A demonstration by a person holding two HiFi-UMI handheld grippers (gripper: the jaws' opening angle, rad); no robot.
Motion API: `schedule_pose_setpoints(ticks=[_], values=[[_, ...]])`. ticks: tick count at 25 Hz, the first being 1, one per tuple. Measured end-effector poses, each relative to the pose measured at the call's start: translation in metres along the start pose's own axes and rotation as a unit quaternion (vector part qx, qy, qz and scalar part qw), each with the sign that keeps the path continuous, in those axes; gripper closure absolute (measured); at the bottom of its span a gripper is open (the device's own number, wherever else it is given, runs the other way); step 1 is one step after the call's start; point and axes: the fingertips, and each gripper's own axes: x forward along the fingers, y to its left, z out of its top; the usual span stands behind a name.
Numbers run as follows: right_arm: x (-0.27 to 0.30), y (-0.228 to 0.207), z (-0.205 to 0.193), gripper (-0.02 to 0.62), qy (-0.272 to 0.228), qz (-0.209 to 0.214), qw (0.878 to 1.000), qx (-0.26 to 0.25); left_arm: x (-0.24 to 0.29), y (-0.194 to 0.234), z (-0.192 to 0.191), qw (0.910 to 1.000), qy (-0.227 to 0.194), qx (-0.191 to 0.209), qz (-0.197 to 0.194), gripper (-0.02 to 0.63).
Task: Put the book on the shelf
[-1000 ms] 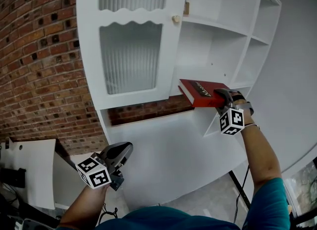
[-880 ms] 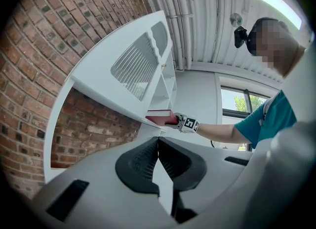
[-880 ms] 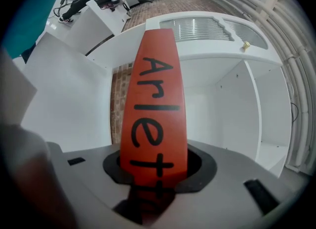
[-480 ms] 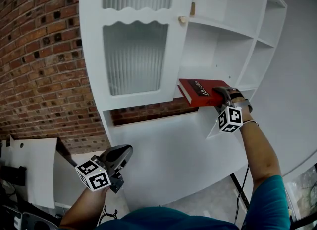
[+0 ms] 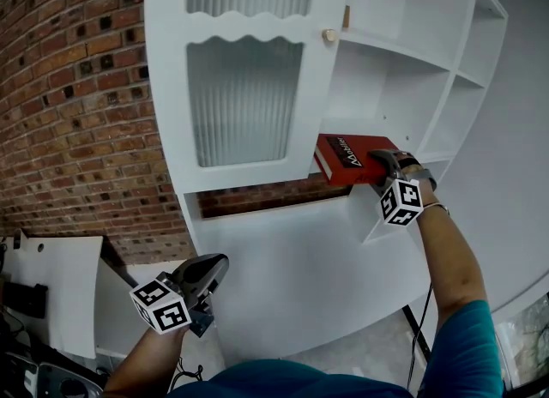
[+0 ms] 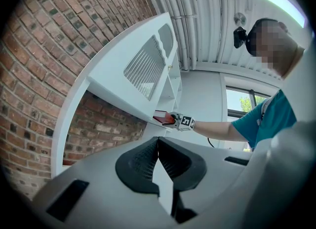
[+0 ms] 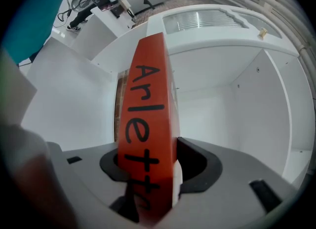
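Note:
A red book (image 5: 347, 158) with black lettering lies flat on a shelf board (image 5: 426, 154) of the white cabinet, its near end sticking out over the edge. My right gripper (image 5: 382, 163) is at that near end. In the right gripper view the book (image 7: 148, 114) stands between the jaws of my right gripper (image 7: 153, 159); they have just been opening and look slack on it. My left gripper (image 5: 214, 264) hangs low at the left, away from the cabinet. Its pads meet with nothing between them in the left gripper view (image 6: 158, 141), where the book (image 6: 160, 119) shows far off.
The cabinet has a ribbed-glass door (image 5: 244, 87) with a small knob (image 5: 329, 35) left of the open compartments. A brick wall (image 5: 77, 113) runs behind it. A white table (image 5: 51, 293) stands at the lower left.
The right gripper and the book have slid a little further into the cabinet compartment. The left gripper has stayed put.

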Motion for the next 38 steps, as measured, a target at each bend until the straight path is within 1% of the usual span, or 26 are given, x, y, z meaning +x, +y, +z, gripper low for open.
schedule_pose_setpoints(ticks=[8, 17, 26, 33, 38], values=[[0.026, 0.004, 0.000, 0.330, -0.003, 0.029, 1.000, 0.007, 0.001, 0.009, -0.002, 0.9999, 0.003, -0.005, 0.008, 0.591], [0.051, -0.001, 0.002, 0.327, -0.010, 0.044, 0.999, 0.001, 0.006, 0.018, -0.001, 0.9998, 0.005, -0.007, 0.015, 0.591], [0.069, -0.001, 0.006, 0.304, -0.014, 0.048, 0.999, -0.006, 0.012, 0.024, -0.003, 0.9998, 0.007, -0.009, 0.018, 0.591], [0.071, -0.002, 0.008, 0.299, -0.018, 0.051, 0.998, 0.016, 0.016, 0.021, -0.005, 0.9998, 0.011, -0.008, 0.012, 0.591], [0.069, -0.002, 0.008, 0.295, -0.008, 0.049, 0.999, 0.020, 0.012, 0.017, -0.003, 0.9999, 0.010, -0.005, 0.010, 0.591]])
